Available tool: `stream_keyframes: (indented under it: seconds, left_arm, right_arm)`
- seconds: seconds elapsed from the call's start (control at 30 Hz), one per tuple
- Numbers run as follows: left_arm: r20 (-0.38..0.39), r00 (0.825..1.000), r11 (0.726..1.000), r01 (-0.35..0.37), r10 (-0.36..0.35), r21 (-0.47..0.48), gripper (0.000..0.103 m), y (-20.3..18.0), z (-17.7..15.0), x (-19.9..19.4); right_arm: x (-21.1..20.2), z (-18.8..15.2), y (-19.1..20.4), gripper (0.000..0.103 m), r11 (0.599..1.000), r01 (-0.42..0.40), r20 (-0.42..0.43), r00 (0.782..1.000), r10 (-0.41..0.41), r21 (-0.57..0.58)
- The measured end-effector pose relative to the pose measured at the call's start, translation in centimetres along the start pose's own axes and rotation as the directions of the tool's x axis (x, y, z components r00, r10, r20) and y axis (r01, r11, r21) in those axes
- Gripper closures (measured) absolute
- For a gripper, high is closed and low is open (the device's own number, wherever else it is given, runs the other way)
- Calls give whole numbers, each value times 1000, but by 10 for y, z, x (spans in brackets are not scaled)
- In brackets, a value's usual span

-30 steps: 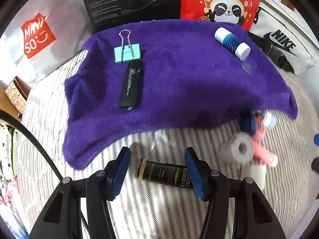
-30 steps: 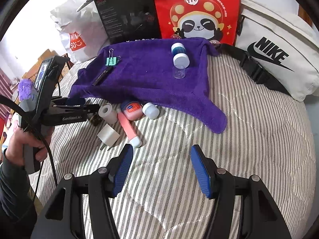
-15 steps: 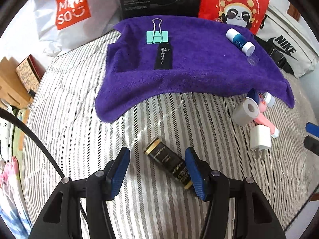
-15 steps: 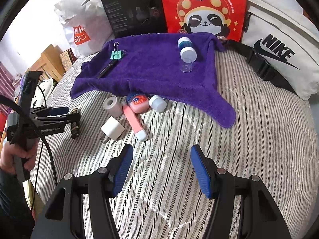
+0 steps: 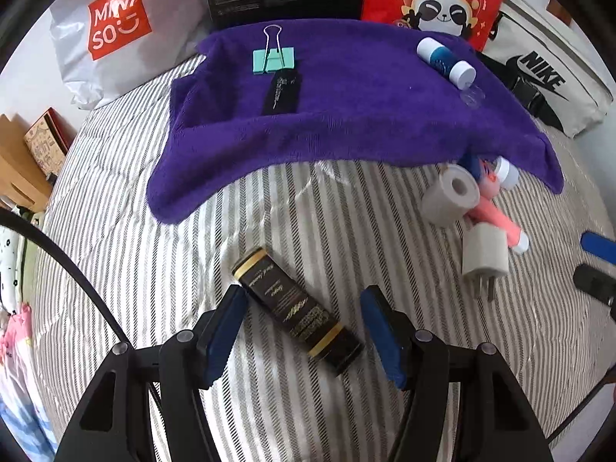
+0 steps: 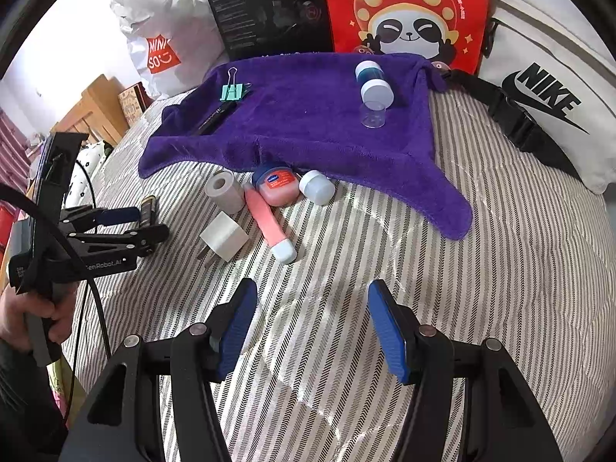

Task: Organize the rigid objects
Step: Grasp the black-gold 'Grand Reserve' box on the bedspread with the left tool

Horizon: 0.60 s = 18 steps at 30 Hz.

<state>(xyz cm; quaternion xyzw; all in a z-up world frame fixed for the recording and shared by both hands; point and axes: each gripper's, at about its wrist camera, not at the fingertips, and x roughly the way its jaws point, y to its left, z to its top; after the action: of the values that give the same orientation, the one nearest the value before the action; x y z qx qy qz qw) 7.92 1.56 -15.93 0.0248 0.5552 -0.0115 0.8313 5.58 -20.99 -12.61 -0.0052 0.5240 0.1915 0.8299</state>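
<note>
We are seeing our left gripper (image 5: 304, 327) with fingers just widening, spread clear of the one black tube (image 5: 296, 310) lying between them on the striped bed (image 5: 346, 238), while our right gripper (image 6: 312, 323) is hovering spread and empty near one pink tube (image 6: 265, 227).

"MINISO" on the white bag (image 5: 115, 34), "NIKE" on the pouch (image 6: 546, 92), "Hi" on the red bag (image 6: 404, 11).
</note>
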Motion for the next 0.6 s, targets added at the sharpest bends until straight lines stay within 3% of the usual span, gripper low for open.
stream_keyframes:
  seconds: [0.07, 0.13, 0.2, 0.43, 0.5, 0.57, 0.6]
  left_arm:
    - [16, 1000, 1000, 20, -20, 13, 47, 2, 1, 1]
    - [44, 998, 999, 31, -33, 27, 70, 7, 1, -2]
    - [47, 997, 998, 53, -54, 20, 76, 17, 2, -3]
    - [29, 999, 999, 40, -40, 12, 76, 38, -16, -13]
    - [21, 1000, 1000, 22, -23, 17, 71, 34, -20, -15]
    - [14, 1000, 1000, -13, 13, 17, 57, 29, -22, -15]
    - [14, 1000, 1000, -25, 25, 18, 56, 28, -23, -15]
  right_arm:
    - [0, -1, 1, 43, 1000, 1, -3, 1000, -1, -3]
    - [1, -2, 0, 43, 1000, 6, -5, 1000, -6, -4]
    - [1, -2, -2, 43, 1000, 8, -6, 1000, -8, -1]
    - [4, 0, -5, 43, 1000, 13, -14, 1000, -12, 11]
    - [5, 0, -4, 43, 1000, 12, -17, 1000, -12, 9]
    - [6, -1, -2, 43, 1000, 9, -20, 1000, -9, 3]
    - [6, -1, -1, 43, 1000, 10, -21, 1000, -10, -1]
